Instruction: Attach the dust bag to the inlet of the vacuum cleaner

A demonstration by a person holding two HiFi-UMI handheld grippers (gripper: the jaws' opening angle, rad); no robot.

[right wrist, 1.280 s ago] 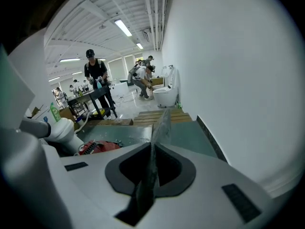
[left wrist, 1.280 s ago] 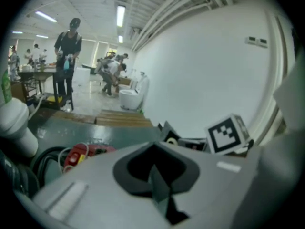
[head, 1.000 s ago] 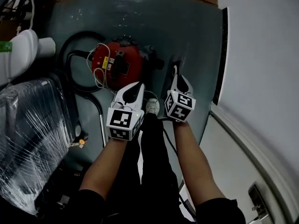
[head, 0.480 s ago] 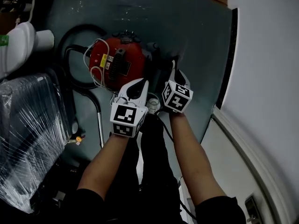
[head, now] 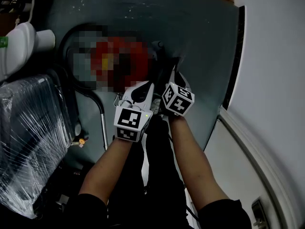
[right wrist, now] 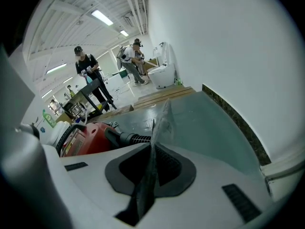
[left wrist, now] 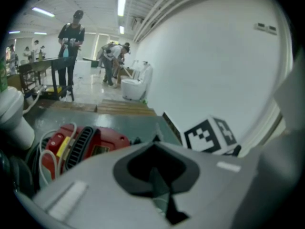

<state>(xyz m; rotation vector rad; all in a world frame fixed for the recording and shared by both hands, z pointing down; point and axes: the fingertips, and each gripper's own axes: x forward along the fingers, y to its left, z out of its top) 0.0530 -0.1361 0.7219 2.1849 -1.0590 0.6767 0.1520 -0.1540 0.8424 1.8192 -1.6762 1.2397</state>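
Observation:
The red vacuum cleaner [head: 114, 63] lies on the grey-green floor, under a mosaic patch in the head view; it shows plainly in the left gripper view [left wrist: 81, 144]. A black ribbed hose stub [right wrist: 131, 138] sticks out of its side. My right gripper [head: 175, 76] is shut on a thin grey sheet, the dust bag [right wrist: 162, 120], which stands edge-on between the jaws and reaches toward the vacuum's right side. My left gripper [head: 144, 86] hovers just left of it, near the vacuum's front, jaws together with nothing seen between them.
A black hose [head: 71, 46] loops round the vacuum and a metal wand [head: 102, 123] lies to its left. A plastic-wrapped bulk [head: 28, 128] and a white container [head: 19, 46] stand at left. The white wall and dark baseboard [head: 234, 56] run along the right. People stand far off.
Both grippers have drawn closer together and nearer to the vacuum's right front. The right gripper has carried the bag leftward toward the vacuum.

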